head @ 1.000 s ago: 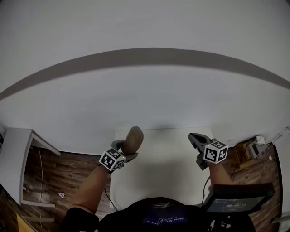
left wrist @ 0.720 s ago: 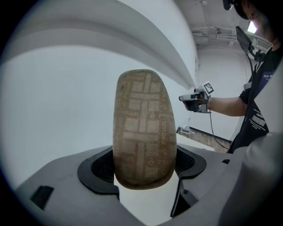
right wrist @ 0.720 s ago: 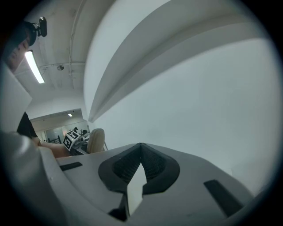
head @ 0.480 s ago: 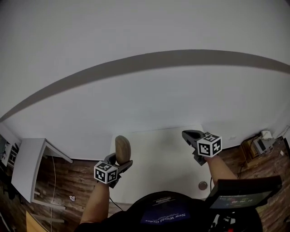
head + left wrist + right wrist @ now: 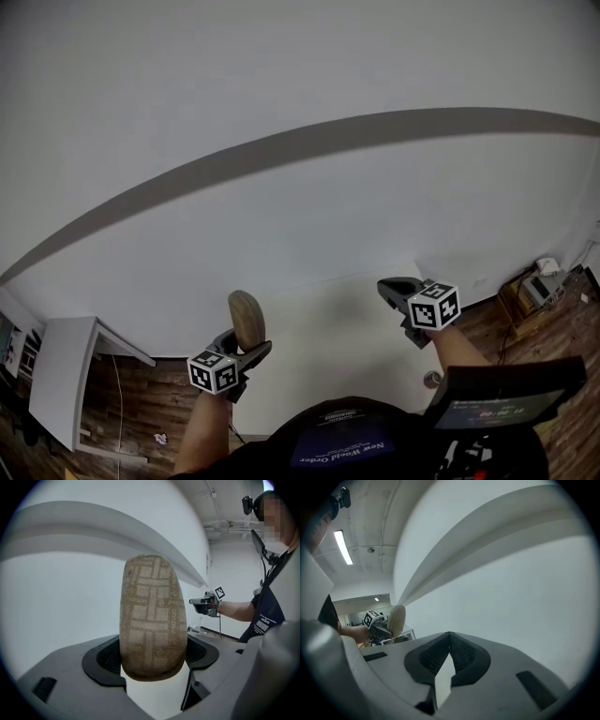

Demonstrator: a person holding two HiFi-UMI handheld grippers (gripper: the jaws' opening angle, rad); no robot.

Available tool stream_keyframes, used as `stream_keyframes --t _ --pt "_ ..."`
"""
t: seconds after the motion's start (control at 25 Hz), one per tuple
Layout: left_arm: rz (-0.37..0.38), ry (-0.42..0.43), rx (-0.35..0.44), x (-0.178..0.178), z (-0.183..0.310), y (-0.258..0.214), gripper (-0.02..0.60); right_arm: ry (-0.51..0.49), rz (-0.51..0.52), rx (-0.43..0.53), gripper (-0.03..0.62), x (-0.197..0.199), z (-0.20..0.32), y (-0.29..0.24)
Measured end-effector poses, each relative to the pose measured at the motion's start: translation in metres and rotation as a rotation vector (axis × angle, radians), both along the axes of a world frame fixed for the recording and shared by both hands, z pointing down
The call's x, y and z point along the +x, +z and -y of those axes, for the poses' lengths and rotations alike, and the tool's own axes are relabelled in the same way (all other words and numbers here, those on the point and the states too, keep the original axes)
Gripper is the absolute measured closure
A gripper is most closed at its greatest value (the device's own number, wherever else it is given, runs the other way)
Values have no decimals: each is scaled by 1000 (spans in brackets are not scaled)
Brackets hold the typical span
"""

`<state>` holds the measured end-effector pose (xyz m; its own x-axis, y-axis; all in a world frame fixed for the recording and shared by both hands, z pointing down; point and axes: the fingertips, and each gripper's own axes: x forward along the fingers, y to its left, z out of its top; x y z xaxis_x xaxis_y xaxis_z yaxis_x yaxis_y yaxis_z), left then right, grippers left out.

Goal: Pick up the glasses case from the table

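Note:
A tan woven glasses case [image 5: 151,620] stands upright between the jaws of my left gripper [image 5: 152,656], which is shut on its lower end. In the head view the glasses case [image 5: 247,321] is held above the white table [image 5: 328,319], near its left edge, with the left gripper [image 5: 246,349] under it. My right gripper [image 5: 392,290] hovers over the table's right side, apart from the case. Its jaws meet at the tips in the right gripper view, with nothing between them [image 5: 449,637]. That view also shows the case [image 5: 397,619] far off to the left.
A white wall with a grey band fills the background. A white side table [image 5: 56,375] stands at the left on wooden floor [image 5: 141,403]. A tablet screen [image 5: 492,408] sits at my lower right, and boxes [image 5: 530,298] lie on the floor at the right.
My left gripper has drifted left and slightly down with the case, now held more upright. The right gripper stays near the table's right side. The head camera has tilted.

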<state>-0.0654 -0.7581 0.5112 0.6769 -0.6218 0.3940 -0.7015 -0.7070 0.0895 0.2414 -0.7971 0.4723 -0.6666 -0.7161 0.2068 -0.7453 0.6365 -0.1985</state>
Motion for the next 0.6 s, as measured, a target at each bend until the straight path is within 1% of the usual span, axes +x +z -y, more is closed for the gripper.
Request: stream_keyframes --t 0.24,0.36,0.48,0.6 --pt "-47 56 20 -43 2 -20 206 54 24 -13 605 -41 -19 -10" --pt "-83 62 32 -61 -1 -25 206 54 41 -2 605 -63 -29 -18" --pt "-118 61 55 -64 -14 -32 206 36 47 25 605 -72 -44 -27" --pt "-150 59 69 -52 -24 -44 206 23 75 40 605 -65 -47 -42"
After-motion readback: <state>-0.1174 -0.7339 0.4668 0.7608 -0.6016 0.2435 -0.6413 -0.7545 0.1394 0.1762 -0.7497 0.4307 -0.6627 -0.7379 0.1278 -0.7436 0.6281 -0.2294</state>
